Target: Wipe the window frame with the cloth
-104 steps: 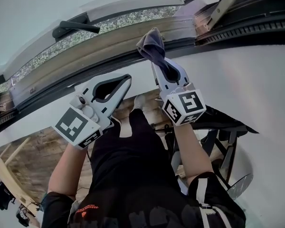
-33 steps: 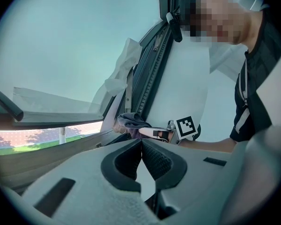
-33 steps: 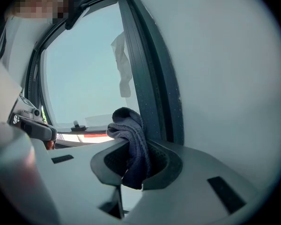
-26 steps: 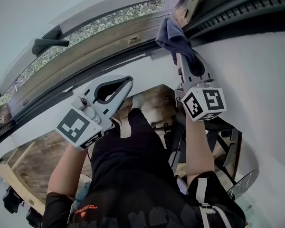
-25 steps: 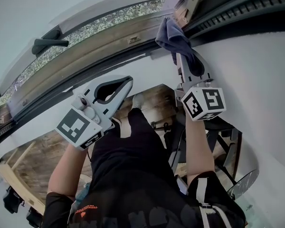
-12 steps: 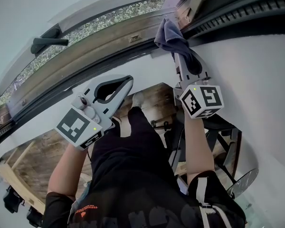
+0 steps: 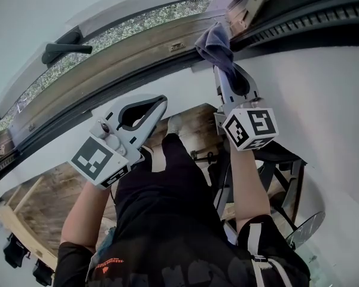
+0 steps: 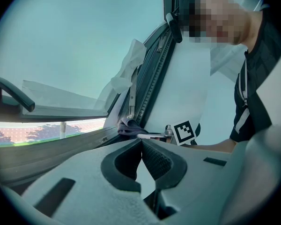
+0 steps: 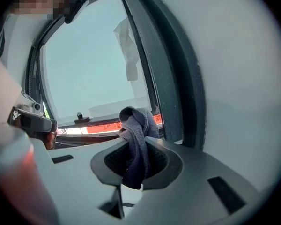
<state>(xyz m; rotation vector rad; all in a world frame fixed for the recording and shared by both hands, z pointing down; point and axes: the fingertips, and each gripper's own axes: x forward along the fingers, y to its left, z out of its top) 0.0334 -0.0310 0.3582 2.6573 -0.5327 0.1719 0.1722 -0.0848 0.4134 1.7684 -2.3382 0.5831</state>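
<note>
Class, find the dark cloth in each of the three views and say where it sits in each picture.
Head view: cloth upper right of centre, held by the right gripper.
Left gripper view: cloth small, at centre, just above the jaws.
Right gripper view: cloth at centre, clamped between the jaws.
Shared landmark: the dark frame rail beside it.

I'm working in an ordinary indoor room, home or office I can't tell: a white wall (image 7: 323,88) below a window frame (image 7: 137,48) with a dark handle (image 7: 64,45), a plank floor (image 7: 39,190), and black furniture legs (image 7: 285,173).
</note>
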